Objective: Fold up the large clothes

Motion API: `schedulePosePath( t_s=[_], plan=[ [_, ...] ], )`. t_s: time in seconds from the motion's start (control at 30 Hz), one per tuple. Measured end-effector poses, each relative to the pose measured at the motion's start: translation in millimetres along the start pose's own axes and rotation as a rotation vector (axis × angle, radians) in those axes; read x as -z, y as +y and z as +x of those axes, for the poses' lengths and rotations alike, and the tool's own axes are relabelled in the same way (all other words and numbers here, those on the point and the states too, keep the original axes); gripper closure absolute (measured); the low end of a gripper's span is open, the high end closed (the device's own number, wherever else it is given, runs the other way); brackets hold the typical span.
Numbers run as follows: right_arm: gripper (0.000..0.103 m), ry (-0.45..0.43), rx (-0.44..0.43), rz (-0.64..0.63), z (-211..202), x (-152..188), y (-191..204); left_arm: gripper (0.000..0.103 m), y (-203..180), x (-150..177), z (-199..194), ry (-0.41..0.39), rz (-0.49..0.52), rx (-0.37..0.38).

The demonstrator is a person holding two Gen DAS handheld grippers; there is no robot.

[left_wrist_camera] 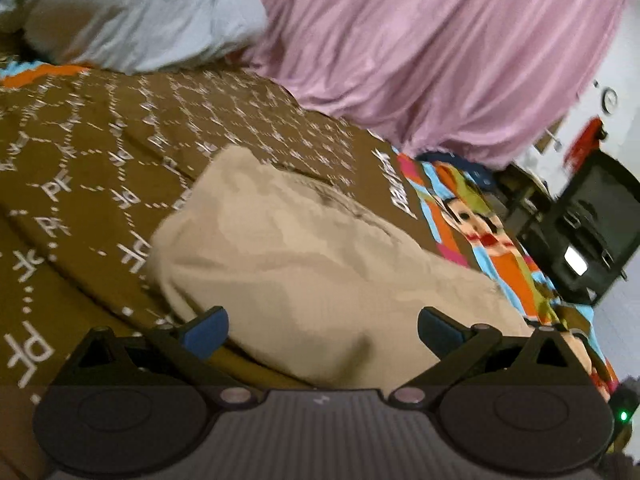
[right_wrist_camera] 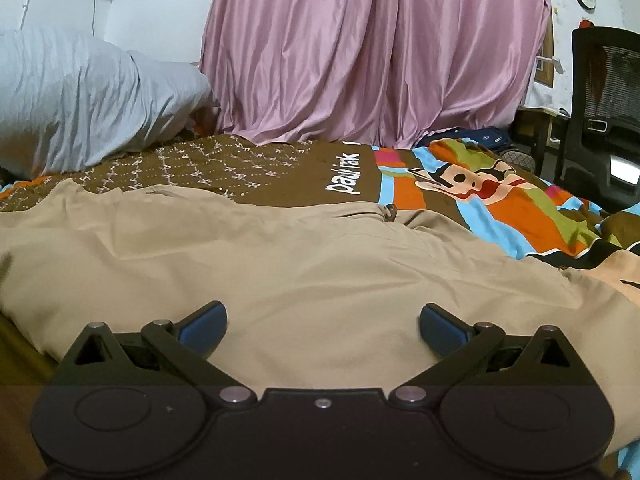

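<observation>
A large beige garment (right_wrist_camera: pixel 280 256) lies spread across the brown patterned bedspread (right_wrist_camera: pixel 224 168); a button shows near its far edge. In the left wrist view the same garment (left_wrist_camera: pixel 288 264) lies just ahead, its rounded end pointing away. My left gripper (left_wrist_camera: pixel 322 330) is open and empty, its blue-padded fingers just above the garment's near edge. My right gripper (right_wrist_camera: pixel 323 330) is open and empty, low over the garment's near part. That view is tilted and blurred.
A grey pillow (right_wrist_camera: pixel 80 96) lies at the bed's far left. Pink curtains (right_wrist_camera: pixel 376 52) hang behind the bed. A black chair (right_wrist_camera: pixel 604 112) stands at the right beside the bed's colourful cartoon-print end (right_wrist_camera: pixel 480 192).
</observation>
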State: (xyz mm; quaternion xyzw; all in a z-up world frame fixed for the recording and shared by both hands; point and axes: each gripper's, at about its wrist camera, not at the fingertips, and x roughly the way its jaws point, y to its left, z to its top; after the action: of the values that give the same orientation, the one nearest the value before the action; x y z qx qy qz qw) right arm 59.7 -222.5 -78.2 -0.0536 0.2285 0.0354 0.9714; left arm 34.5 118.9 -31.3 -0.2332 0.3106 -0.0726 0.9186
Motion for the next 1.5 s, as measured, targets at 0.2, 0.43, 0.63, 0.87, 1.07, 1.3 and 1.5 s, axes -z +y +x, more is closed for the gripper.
schedulePosePath(
  t_s=[0.2,0.43,0.63,0.87,1.07,1.3,1.5],
  plan=[
    [0.001,-0.010,-0.002,0.006,0,1,1,0.000,14,3,23,0.093,-0.090,0.003],
    [0.001,-0.018,-0.003,0.010,-1,2,2,0.000,22,0,35,0.071,-0.116,0.008],
    [0.001,-0.016,-0.006,0.014,-1,2,2,0.019,18,-22,51,0.058,-0.201,-0.057],
    [0.001,-0.011,-0.011,0.019,-1,1,0,0.084,-21,-35,55,0.039,-0.073,-0.228],
    [0.001,0.004,-0.035,0.048,-1,-3,-7,0.096,-109,-51,35,-0.074,0.286,-0.260],
    [0.027,0.039,-0.095,0.181,-4,-23,-38,0.097,-244,-68,42,-0.060,0.667,-0.200],
    [0.047,0.080,-0.140,0.295,-13,-28,-70,0.097,-333,-41,57,0.019,0.865,-0.031]
  ],
)
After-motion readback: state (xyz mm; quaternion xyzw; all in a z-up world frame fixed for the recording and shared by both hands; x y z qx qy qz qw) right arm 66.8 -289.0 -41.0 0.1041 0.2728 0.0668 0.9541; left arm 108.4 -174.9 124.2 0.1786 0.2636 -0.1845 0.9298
